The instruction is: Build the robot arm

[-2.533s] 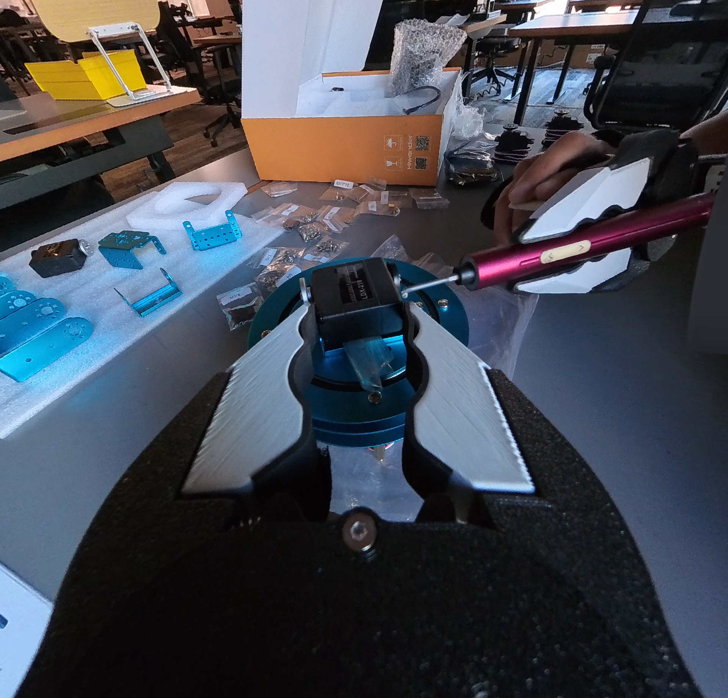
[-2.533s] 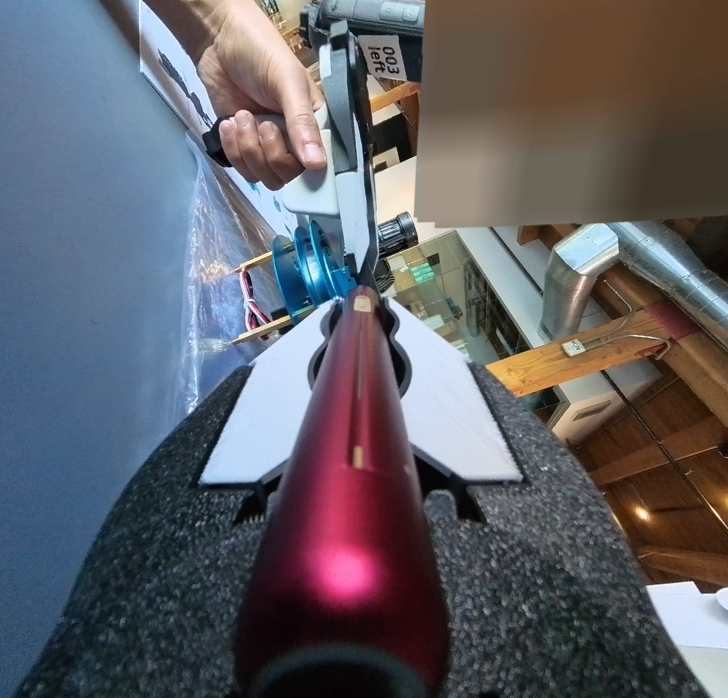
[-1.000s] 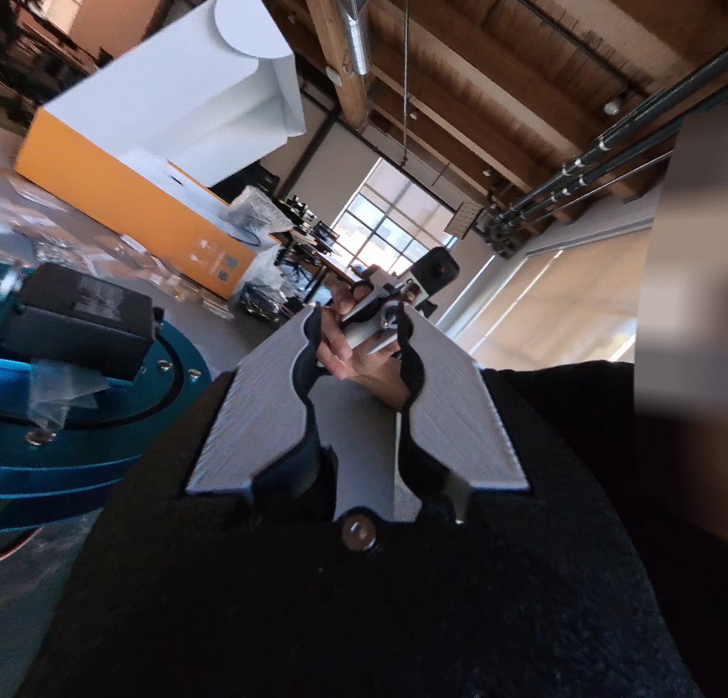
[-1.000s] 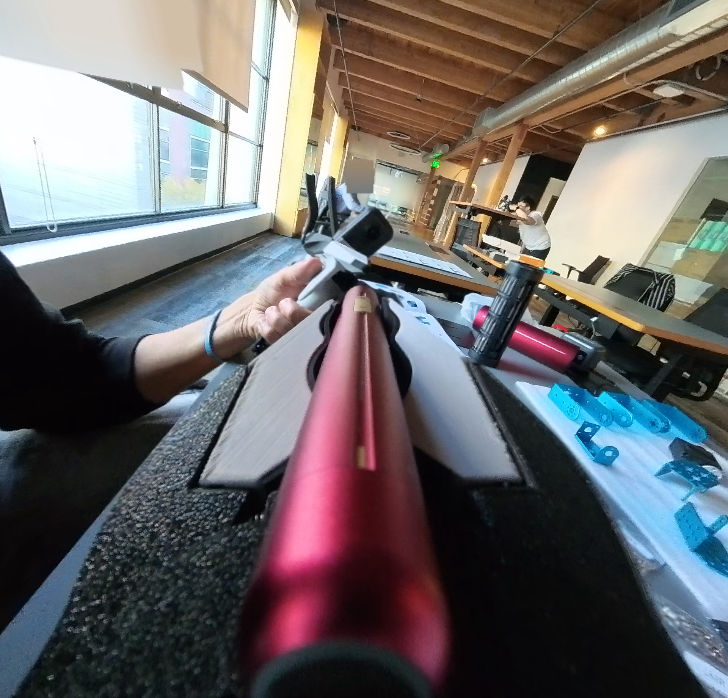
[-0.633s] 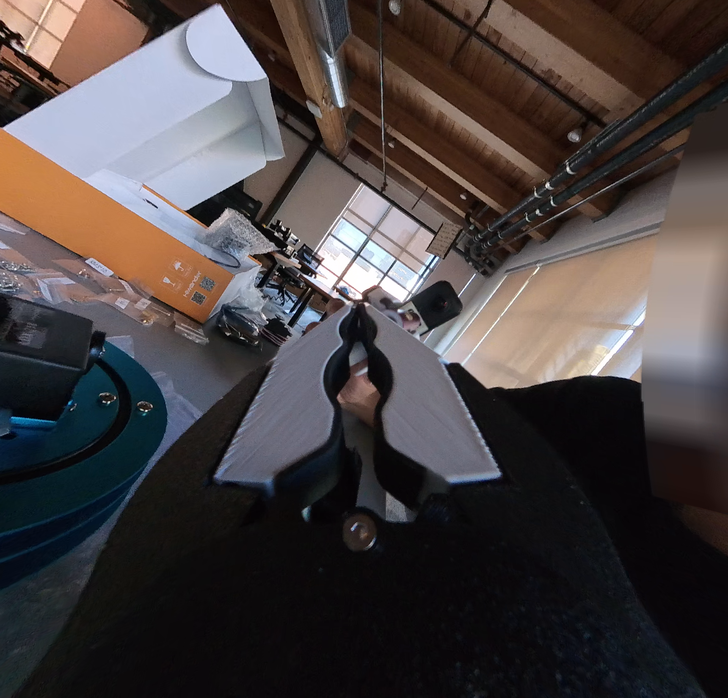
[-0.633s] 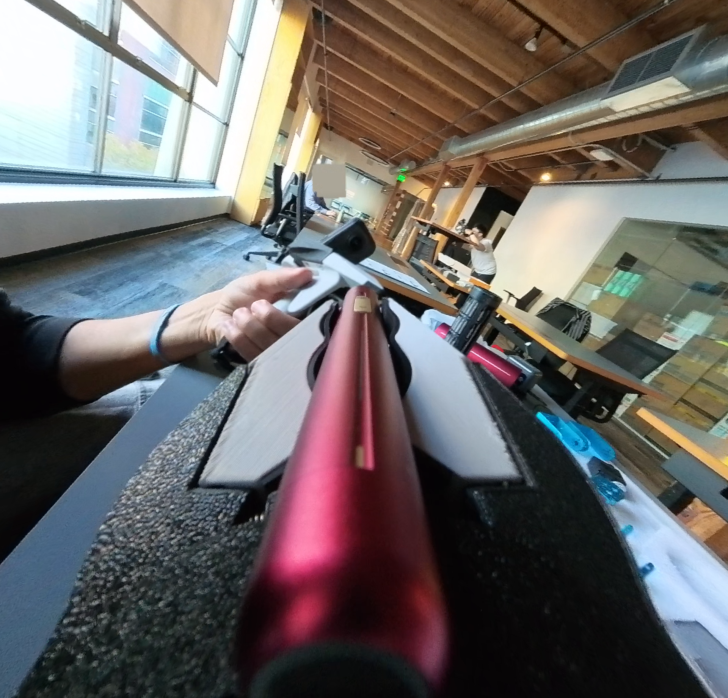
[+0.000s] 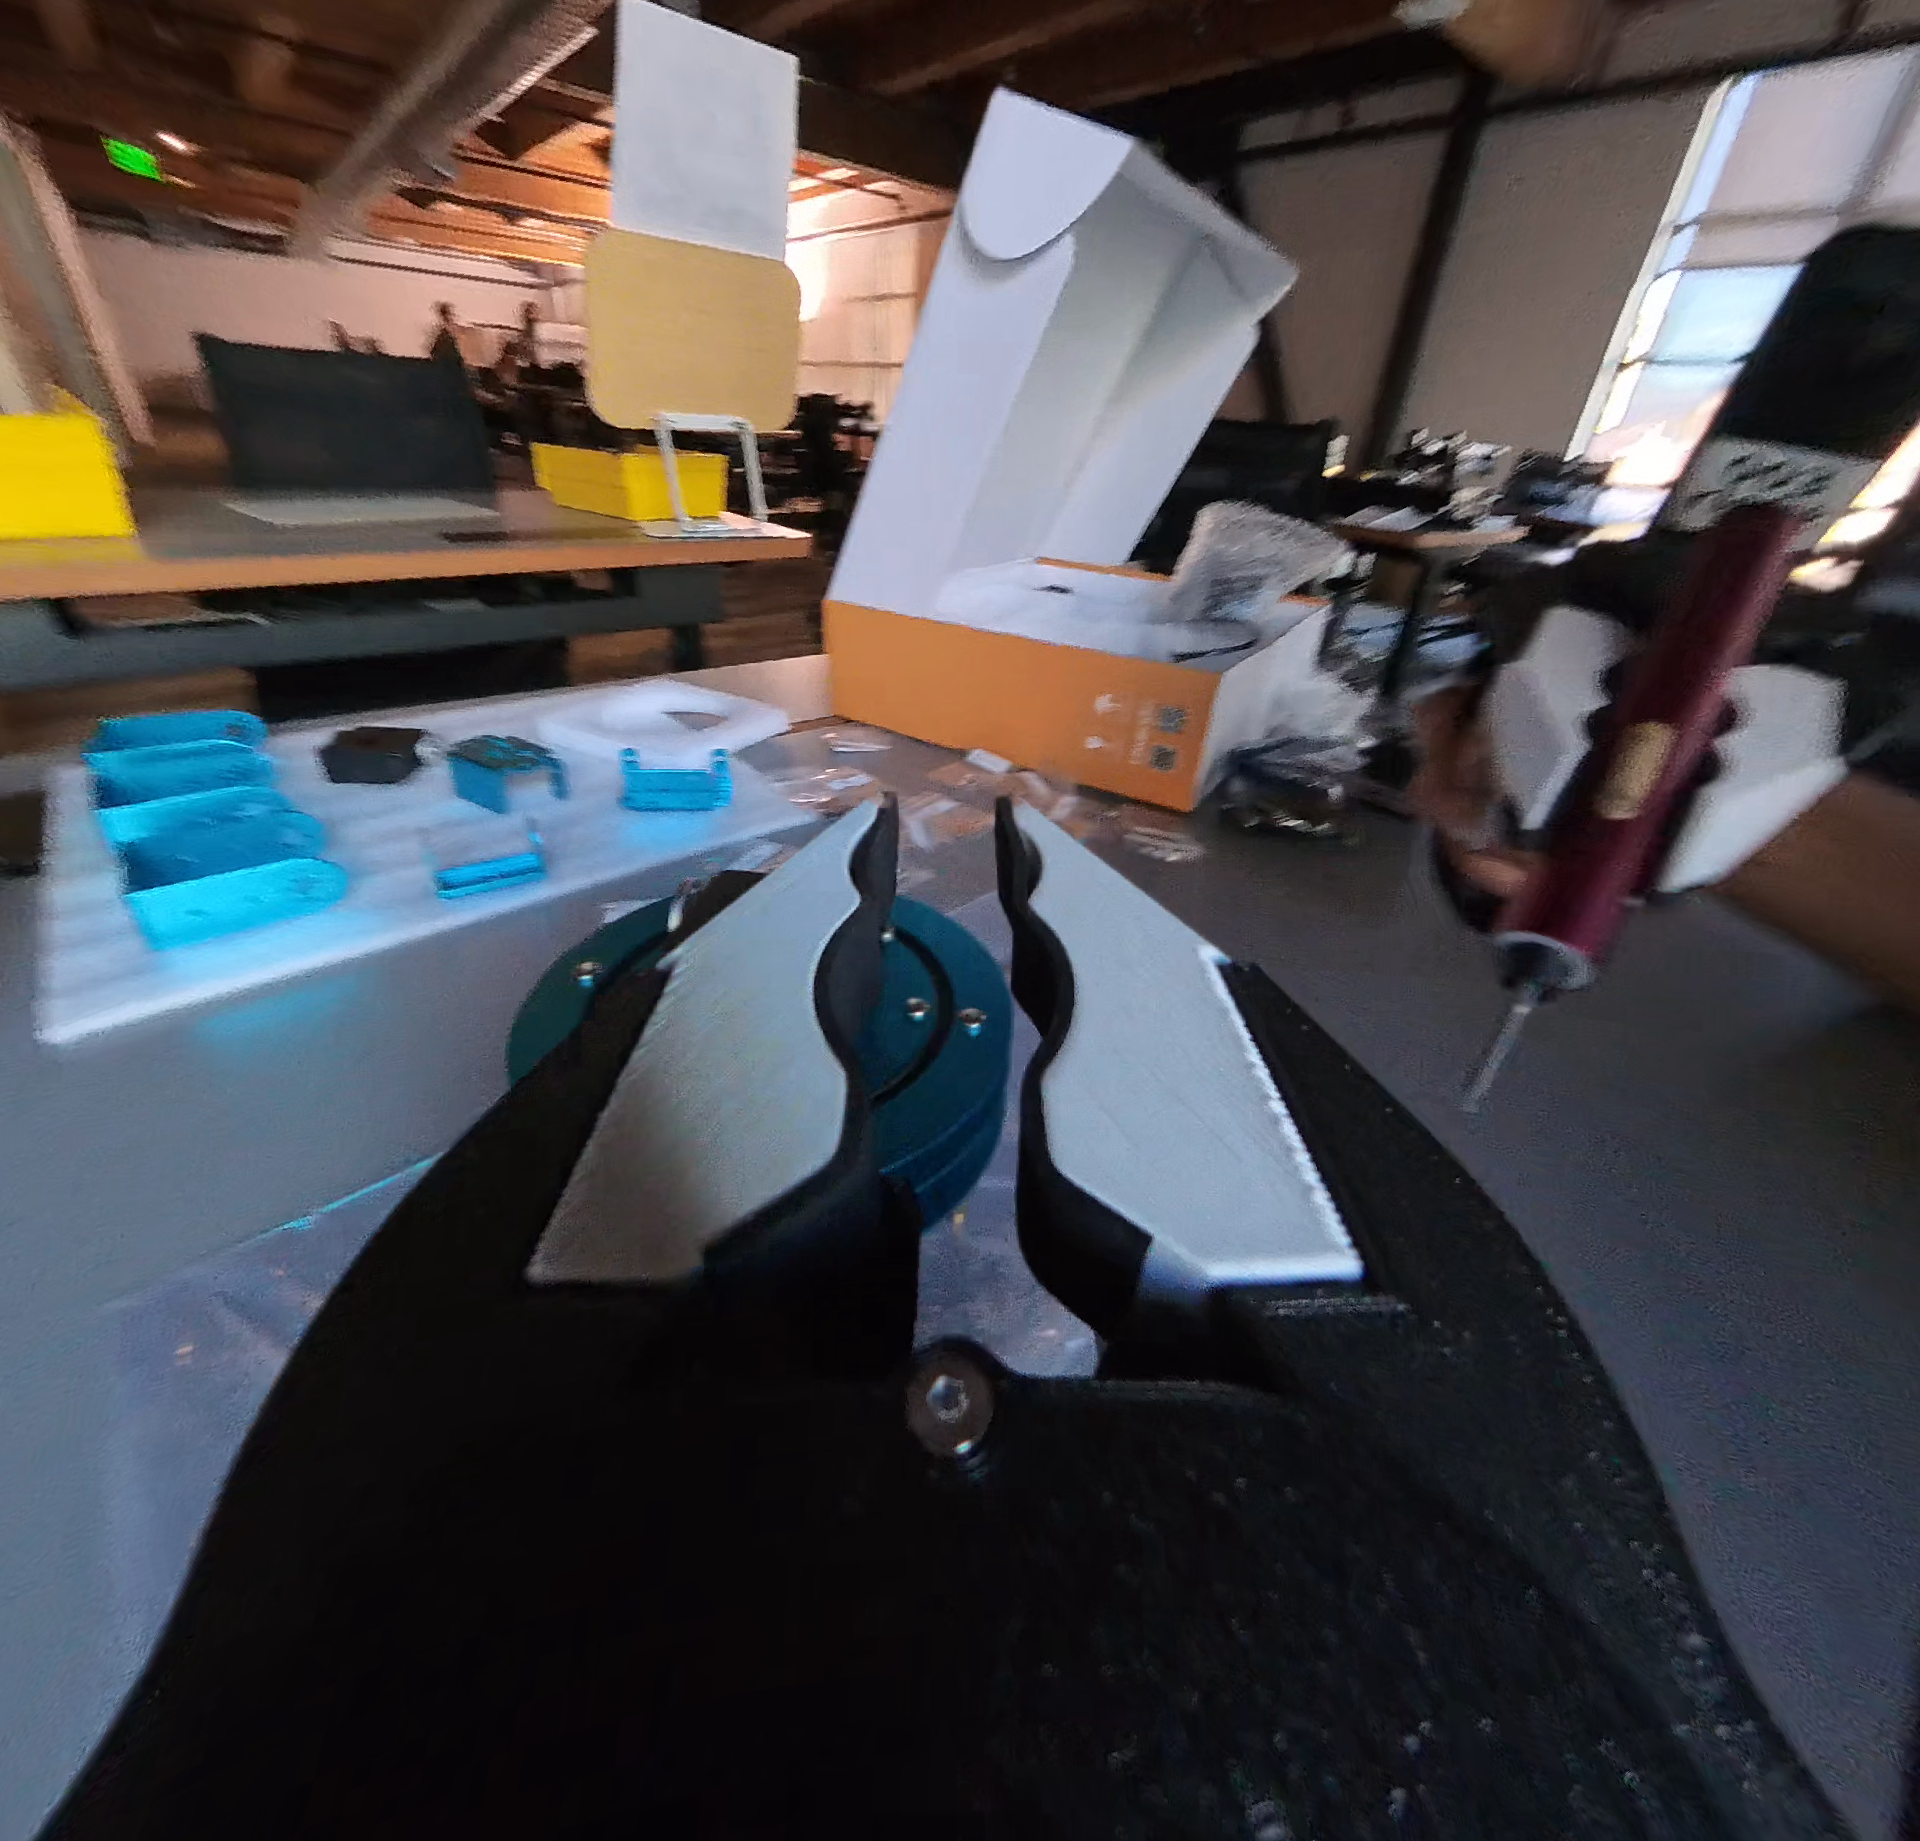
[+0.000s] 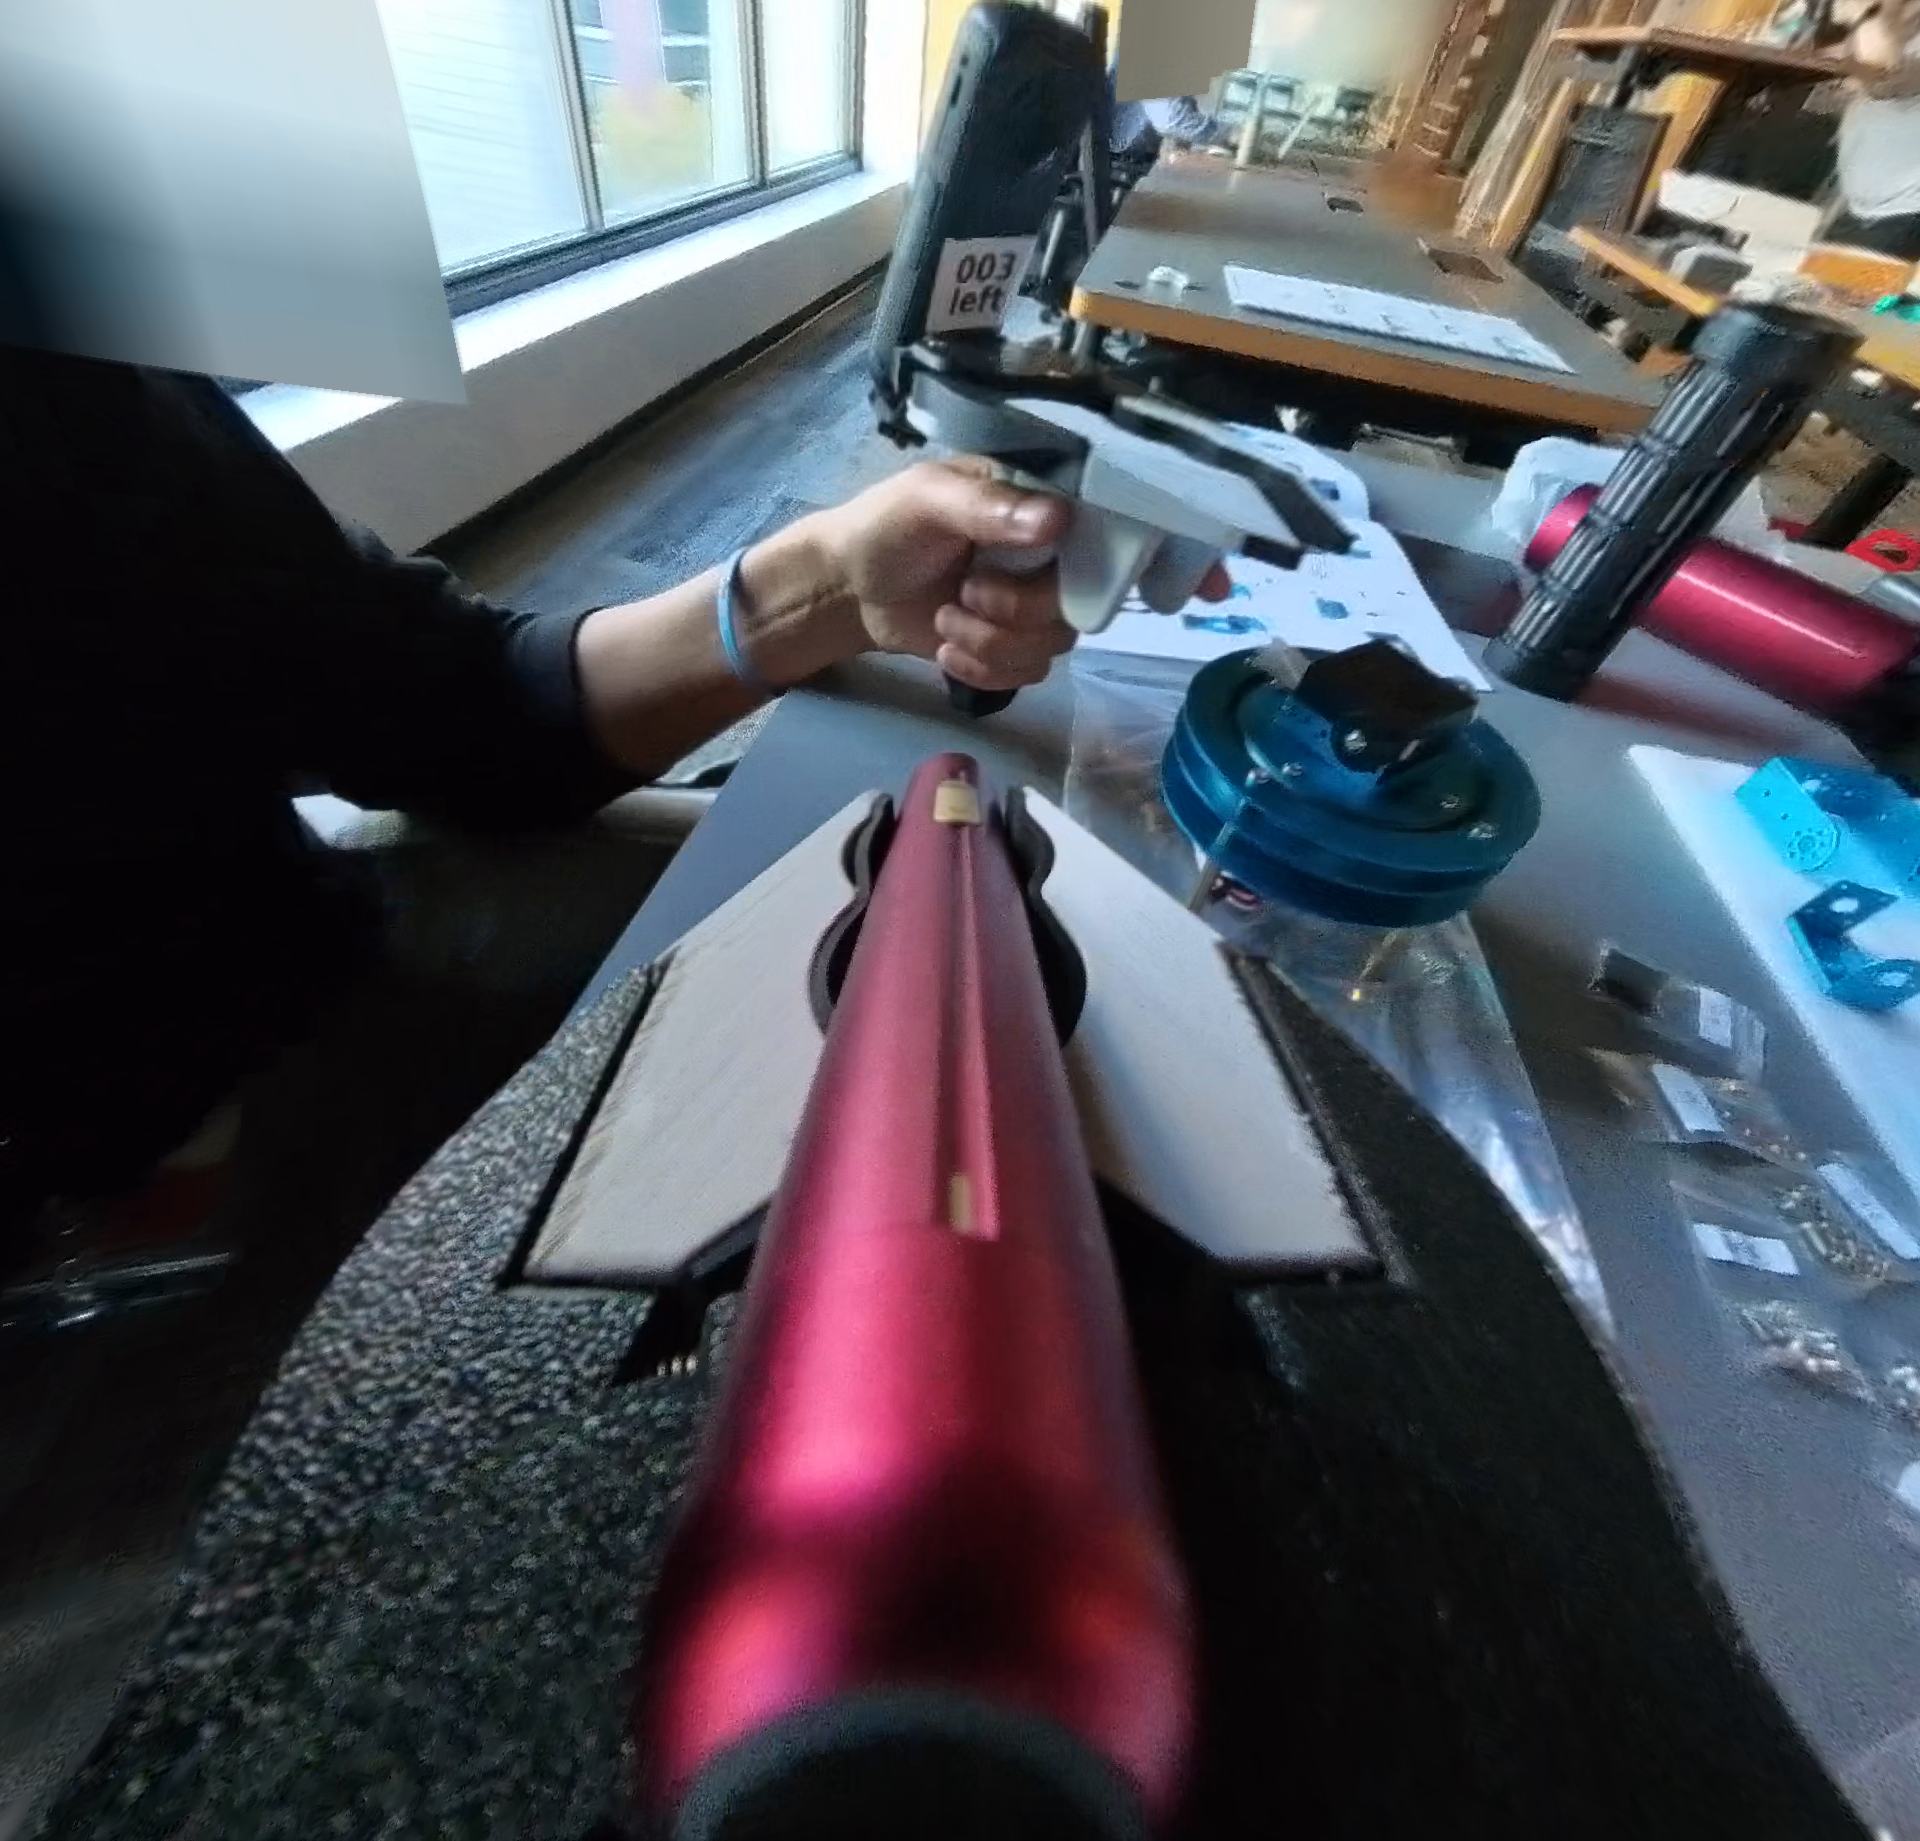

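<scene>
My left gripper (image 7: 940,815) fingers stand slightly parted, empty, above the blue round base (image 7: 935,1043); my right gripper (image 8: 951,804) pinches the red electric screwdriver (image 8: 935,1220), the base lying ahead-right on the grey table (image 7: 1558,1220).

The left claw (image 7: 940,820) hangs empty, jaws slightly parted, above a round teal metal disc (image 7: 940,1002) on the grey surface (image 7: 1558,1220) (a crimson pen-shaped screwdriver (image 7: 1636,752) at right).

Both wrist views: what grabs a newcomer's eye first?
The glossy magenta metal screwdriver, clamped in the right gripper and filling the right wrist view. Next, the round teal metal turntable base topped by a black servo block, directly beneath the open, empty left gripper.
</scene>
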